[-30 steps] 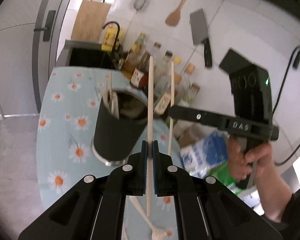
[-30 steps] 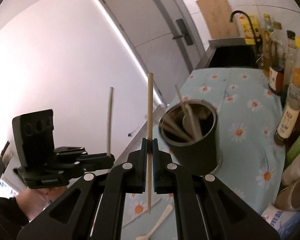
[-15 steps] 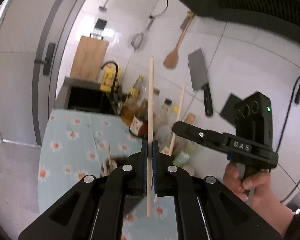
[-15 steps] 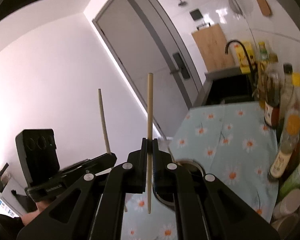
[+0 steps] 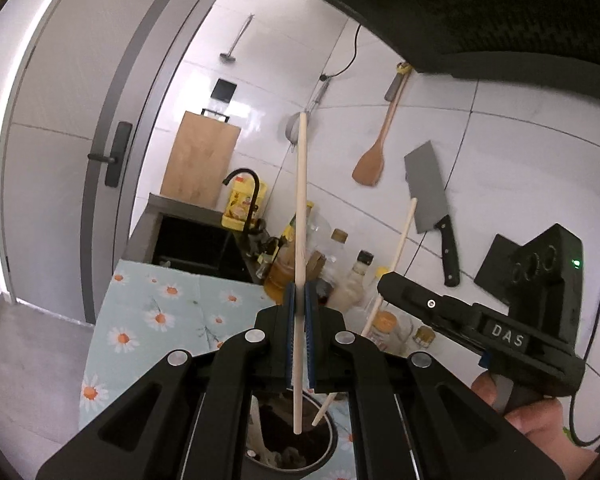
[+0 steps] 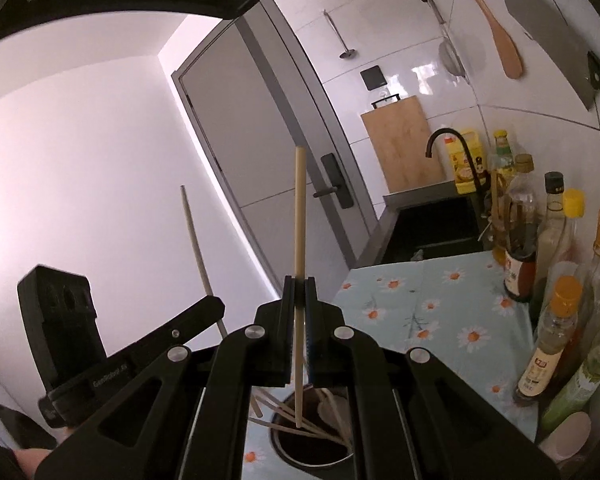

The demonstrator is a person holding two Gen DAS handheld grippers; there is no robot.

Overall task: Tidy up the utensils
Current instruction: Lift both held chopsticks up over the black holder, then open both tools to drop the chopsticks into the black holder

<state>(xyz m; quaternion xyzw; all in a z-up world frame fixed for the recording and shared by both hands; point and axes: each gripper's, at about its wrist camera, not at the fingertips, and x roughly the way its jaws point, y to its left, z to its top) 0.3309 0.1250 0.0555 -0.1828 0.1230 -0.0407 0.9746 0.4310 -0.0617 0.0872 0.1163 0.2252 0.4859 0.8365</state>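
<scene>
My left gripper [image 5: 299,292] is shut on a wooden chopstick [image 5: 300,208], held upright with its lower end just over the mouth of the dark utensil holder [image 5: 328,454]. My right gripper [image 6: 299,286] is shut on a second wooden chopstick [image 6: 299,216], also upright, its lower end over the same holder [image 6: 296,454], which has several wooden utensils inside. The right gripper [image 5: 388,280] with its chopstick [image 5: 400,240] shows in the left wrist view. The left gripper [image 6: 216,308] with its chopstick [image 6: 194,236] shows in the right wrist view.
The holder stands on a counter with a daisy-print cloth [image 6: 428,300]. Sauce and oil bottles [image 6: 556,336] line the wall side. A sink with a black tap [image 6: 444,136] is at the far end. A cleaver [image 5: 430,192] and wooden spatula [image 5: 370,164] hang on the wall.
Both grippers have moved in over the holder, which has slid to the bottom of both views. Each still holds its chopstick upright, now with the lower ends at the holder's mouth.
</scene>
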